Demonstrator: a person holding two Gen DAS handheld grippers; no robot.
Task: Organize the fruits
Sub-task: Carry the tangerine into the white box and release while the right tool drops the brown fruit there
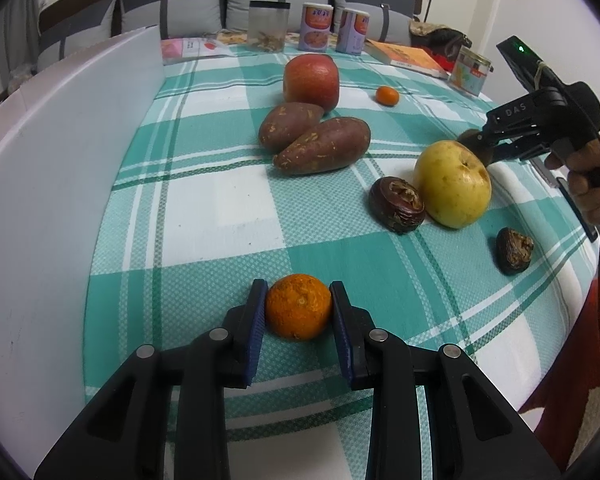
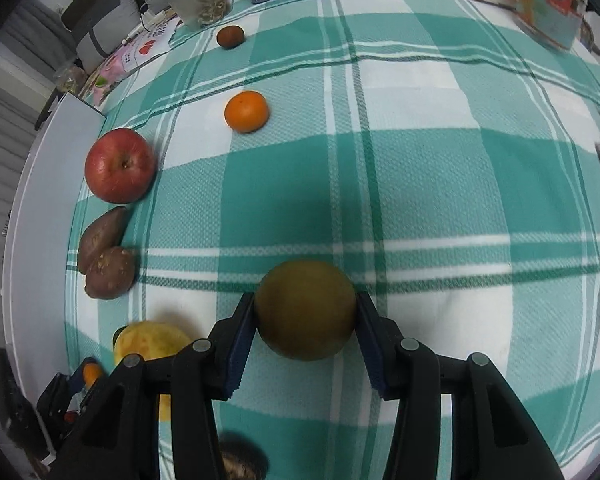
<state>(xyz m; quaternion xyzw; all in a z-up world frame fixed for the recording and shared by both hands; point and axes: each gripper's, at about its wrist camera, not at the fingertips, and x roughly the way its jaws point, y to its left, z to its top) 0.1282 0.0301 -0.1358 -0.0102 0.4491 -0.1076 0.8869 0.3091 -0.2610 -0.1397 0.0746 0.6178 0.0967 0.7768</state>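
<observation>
My left gripper (image 1: 299, 286) is shut on a small orange mandarin (image 1: 299, 314) that sits on the green checked tablecloth (image 1: 220, 216). My right gripper (image 2: 305, 300) is shut on a round brown-green fruit (image 2: 306, 322), its blue pads pressed to both sides. In the left wrist view the right gripper (image 1: 485, 147) sits just behind a yellow apple (image 1: 453, 184). A red apple (image 1: 311, 80), two sweet potatoes (image 1: 324, 146) and a second mandarin (image 1: 387, 95) lie farther back. Two dark brown chestnut-like pieces (image 1: 397, 205) lie by the yellow apple.
A white board (image 1: 60, 160) runs along the table's left side. A clear jar (image 1: 268, 26), two cans (image 1: 316, 26), a book (image 1: 412, 58) and a small jar (image 1: 470, 70) line the far edge. A hand (image 1: 588, 184) holds the right gripper's handle.
</observation>
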